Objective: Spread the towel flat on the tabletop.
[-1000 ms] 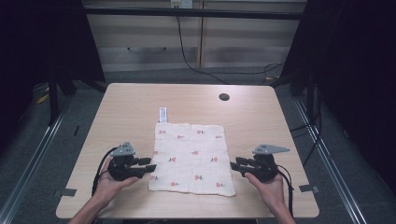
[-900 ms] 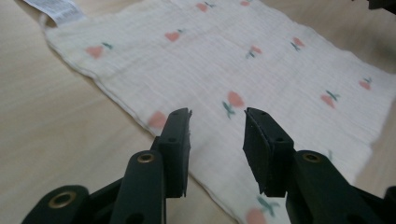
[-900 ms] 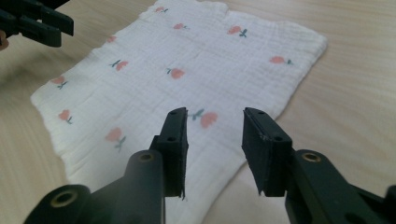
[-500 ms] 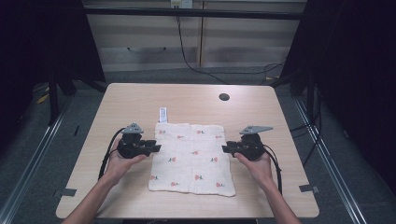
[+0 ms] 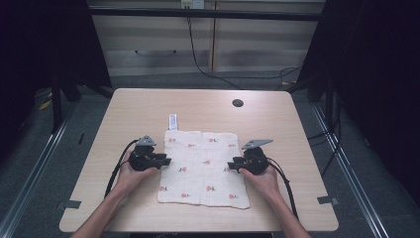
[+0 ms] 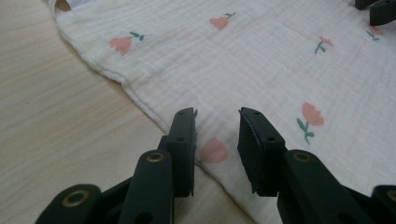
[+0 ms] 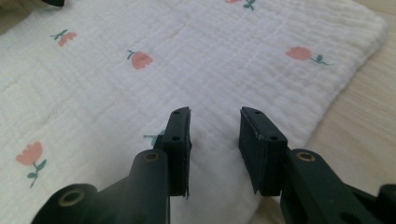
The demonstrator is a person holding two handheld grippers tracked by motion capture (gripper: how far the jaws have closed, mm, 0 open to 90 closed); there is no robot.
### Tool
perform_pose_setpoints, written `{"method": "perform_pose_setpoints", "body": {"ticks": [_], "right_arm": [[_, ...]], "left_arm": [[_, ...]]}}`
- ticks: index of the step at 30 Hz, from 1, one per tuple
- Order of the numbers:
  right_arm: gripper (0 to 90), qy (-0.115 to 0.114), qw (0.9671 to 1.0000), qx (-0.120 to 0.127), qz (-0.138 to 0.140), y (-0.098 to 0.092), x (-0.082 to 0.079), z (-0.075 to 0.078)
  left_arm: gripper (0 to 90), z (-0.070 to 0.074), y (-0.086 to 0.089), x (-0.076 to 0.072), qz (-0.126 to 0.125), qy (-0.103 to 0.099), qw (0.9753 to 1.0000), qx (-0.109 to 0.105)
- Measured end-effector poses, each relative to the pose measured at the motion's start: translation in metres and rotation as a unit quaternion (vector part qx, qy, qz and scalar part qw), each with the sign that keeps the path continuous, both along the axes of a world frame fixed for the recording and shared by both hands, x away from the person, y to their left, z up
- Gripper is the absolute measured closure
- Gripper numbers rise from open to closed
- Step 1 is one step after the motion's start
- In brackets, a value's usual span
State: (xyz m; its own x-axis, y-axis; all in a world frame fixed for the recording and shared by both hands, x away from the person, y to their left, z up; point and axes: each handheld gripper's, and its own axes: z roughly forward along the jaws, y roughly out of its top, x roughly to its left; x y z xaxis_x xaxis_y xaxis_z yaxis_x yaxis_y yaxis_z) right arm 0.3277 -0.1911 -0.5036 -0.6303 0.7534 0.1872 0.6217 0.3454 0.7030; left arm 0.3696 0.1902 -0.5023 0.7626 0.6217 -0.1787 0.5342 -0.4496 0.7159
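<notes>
Since the frame half a second ago both claws have moved little along the cloth's side edges; a full second ago they sat nearer my edge of the surface, by the cloth's near corners.

Left claw (image 5: 166,161): jaws spread, nothing pinched. In the left gripper view (image 6: 216,135) the jaws straddle the cloth's left hem, with a pink flower print between them; I cannot tell if the tips touch the fabric.

Right claw (image 5: 231,165): jaws spread, nothing pinched. In the right gripper view (image 7: 215,133) the jaws sit over the cloth just inside its right edge, bare wood to the right of them.

Cloth (image 5: 204,166): white, crinkled weave, small pink flowers with green stems. It lies flat and open near the middle of the surface (image 5: 138,106), closer to my edge. A white tag (image 5: 173,121) sticks out from its far left corner.

A dark round hole (image 5: 237,103) sits in the surface beyond the cloth, well apart from it. Black cables trail from each claw back along my forearms.
</notes>
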Motion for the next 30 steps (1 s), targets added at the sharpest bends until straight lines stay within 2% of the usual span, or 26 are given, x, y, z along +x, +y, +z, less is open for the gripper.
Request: {"method": "perform_pose_setpoints", "body": {"ticks": [6,9,11,13,15,16,19,23,29,30], "right_arm": [[67.8,0.001,1.0,-0.005,0.003,0.0,-0.001,0.0],[68.2,0.002,0.9999,-0.01,0.0,-0.004,-0.008,0.001],[69.3,0.001,1.0,-0.009,0.002,-0.006,-0.013,0.001],[70.3,0.0,0.9998,-0.018,0.006,-0.007,-0.019,0.002],[70.3,0.002,0.9998,-0.016,0.006,-0.008,-0.023,0.002],[70.3,0.0,0.9998,-0.019,0.009,-0.008,-0.024,0.002],[70.5,0.0,0.9997,-0.022,0.009,-0.01,-0.027,0.003],[71.1,0.007,0.9999,-0.013,0.005,-0.014,-0.03,0.003],[71.0,0.006,0.9998,-0.015,0.012,-0.015,-0.038,0.003],[71.1,0.008,0.9998,-0.012,0.012,-0.016,-0.038,0.003]], "left_arm": [[68.4,-0.002,0.001,-0.005,-0.007,-0.02,0.9998,0.003],[68.4,-0.002,0.0,-0.011,-0.009,-0.024,0.9996,0.007],[68.4,-0.003,-0.002,-0.016,-0.011,-0.022,0.9997,0.001],[68.6,-0.002,-0.006,-0.022,-0.024,-0.029,0.9992,0.014],[69.0,-0.001,-0.009,-0.026,-0.021,-0.028,0.9992,0.017],[69.1,-0.001,-0.01,-0.027,-0.027,-0.031,0.9989,0.023],[69.8,-0.001,-0.009,-0.034,-0.03,-0.032,0.9989,0.02],[70.7,-0.001,-0.004,-0.041,-0.035,-0.022,0.9991,0.01],[70.6,0.0,-0.002,-0.056,-0.051,-0.02,0.9984,0.013],[70.6,0.001,-0.001,-0.058,-0.054,-0.012,0.9984,0.012]]}}
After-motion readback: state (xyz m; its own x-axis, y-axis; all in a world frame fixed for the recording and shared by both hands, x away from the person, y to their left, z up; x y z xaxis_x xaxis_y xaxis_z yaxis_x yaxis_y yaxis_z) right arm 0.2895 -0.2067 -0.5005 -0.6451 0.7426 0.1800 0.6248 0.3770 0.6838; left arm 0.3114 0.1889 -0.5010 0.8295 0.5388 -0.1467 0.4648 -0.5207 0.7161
